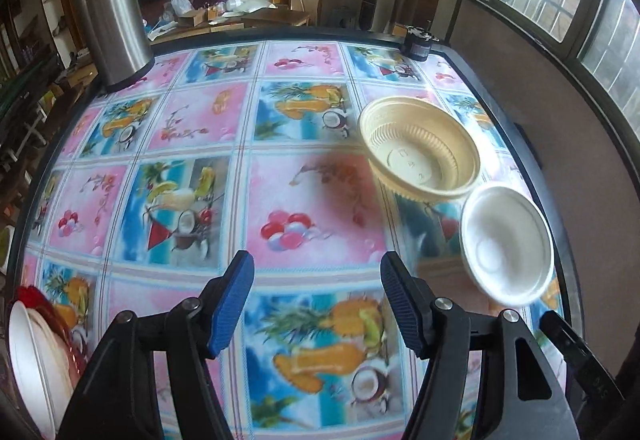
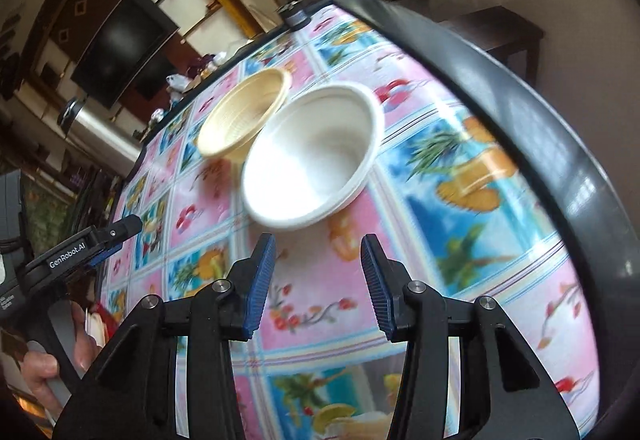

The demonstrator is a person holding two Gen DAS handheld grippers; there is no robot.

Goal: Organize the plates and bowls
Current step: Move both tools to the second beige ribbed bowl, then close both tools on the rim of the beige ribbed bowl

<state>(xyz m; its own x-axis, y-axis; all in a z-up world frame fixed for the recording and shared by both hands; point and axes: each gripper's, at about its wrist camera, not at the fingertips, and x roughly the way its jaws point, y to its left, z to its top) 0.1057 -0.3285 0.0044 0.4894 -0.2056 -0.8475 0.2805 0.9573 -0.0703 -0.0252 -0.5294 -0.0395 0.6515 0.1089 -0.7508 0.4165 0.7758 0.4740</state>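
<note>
"GenRobot.AI" in white on left gripper (image 2: 120, 236) side

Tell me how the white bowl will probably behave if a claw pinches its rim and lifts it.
The white bowl looks thin-walled, like a disposable one, so it is probably light and its rim may flex. Its smooth, shiny surface could slip between the fingers. Resting on the glossy table, it may slide if nudged.

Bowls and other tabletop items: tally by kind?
Beige ribbed bowl: 1
White bowl: 1
Steel thermos flask: 1
Small dark jar: 1
Stack of white and red plates: 1, plate count unclear
Total: 5
</note>
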